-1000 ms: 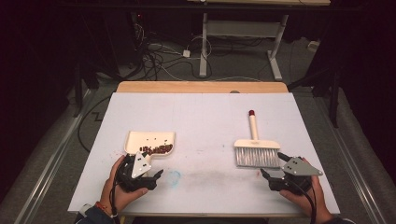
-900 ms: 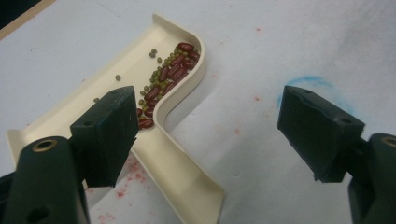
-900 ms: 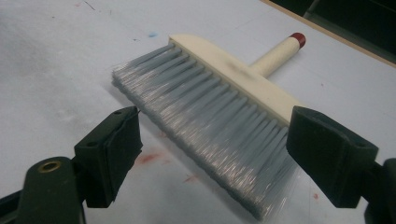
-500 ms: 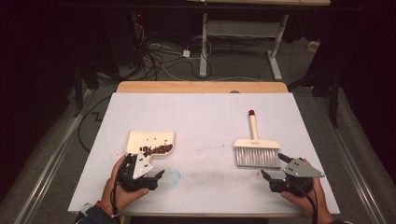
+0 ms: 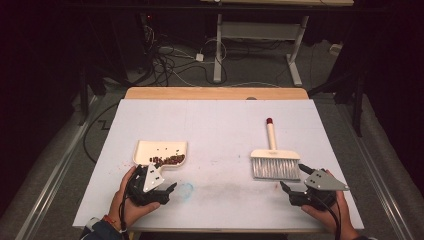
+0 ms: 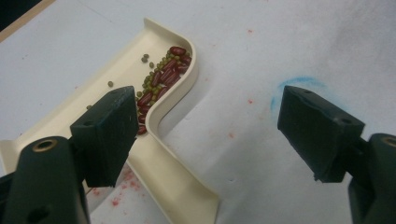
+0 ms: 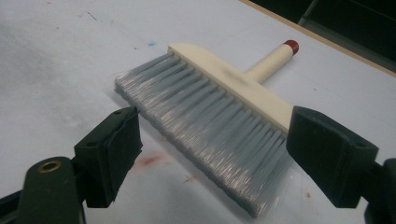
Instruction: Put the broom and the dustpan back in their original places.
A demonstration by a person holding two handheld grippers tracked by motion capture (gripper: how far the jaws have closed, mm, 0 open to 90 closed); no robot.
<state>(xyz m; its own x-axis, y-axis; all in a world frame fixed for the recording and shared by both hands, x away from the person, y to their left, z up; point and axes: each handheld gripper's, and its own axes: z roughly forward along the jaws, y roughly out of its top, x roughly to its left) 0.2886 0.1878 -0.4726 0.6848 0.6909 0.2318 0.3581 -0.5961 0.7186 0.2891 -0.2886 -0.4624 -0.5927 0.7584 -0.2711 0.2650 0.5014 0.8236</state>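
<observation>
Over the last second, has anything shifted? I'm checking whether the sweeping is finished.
Nothing visibly changed: both grippers, left and right, stay open at the near edge, the dustpan with beans and the brush lie where they were.

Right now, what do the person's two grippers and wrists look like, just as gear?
Both the left gripper and the right gripper are black handheld tools with two blocky, flat-faced black jaws; brass-coloured rings sit in the arms behind them. Each carries a grey three-cornered plate on top. A black cable trails from the right one. The left wrist wears an orange band and a dark sleeve.
</observation>
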